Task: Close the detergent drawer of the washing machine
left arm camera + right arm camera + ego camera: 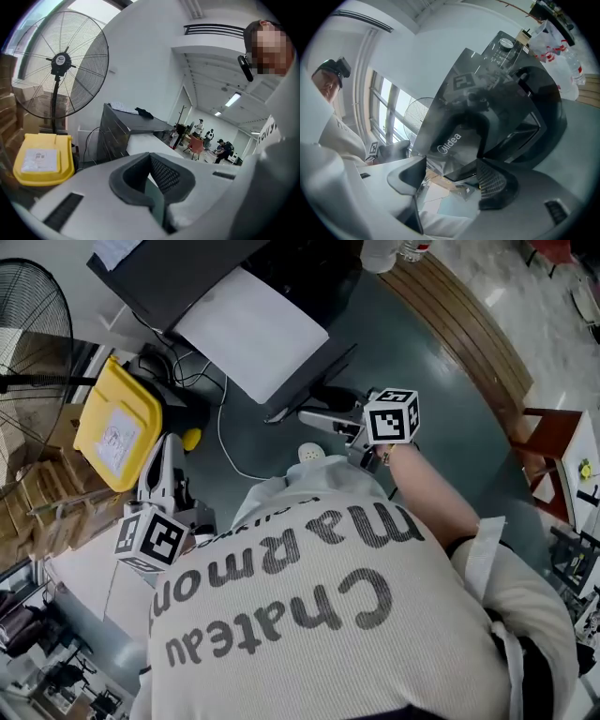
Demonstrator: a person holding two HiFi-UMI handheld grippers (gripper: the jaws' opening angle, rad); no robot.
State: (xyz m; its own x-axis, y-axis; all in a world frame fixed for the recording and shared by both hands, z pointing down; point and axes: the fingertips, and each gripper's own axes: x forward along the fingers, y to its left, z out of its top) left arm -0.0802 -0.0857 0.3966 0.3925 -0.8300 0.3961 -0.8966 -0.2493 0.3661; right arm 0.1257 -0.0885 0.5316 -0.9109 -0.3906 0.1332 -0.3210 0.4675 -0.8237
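Head view, left to right: my left gripper [166,451] hangs low beside the yellow bin [117,423], jaws together and empty. My right gripper [452,161] stands wide with nothing between its jaws, just short of the detergent drawer [314,387], which appears to jut dark and flat from the washing machine [487,93] front. Step in hand: approach. Next move, by my judgement: set a jaw against the drawer face and push straight in until flush

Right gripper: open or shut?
Open: pads of the right gripper stand well apart, nothing between them; the washing machine shows beyond the gap.
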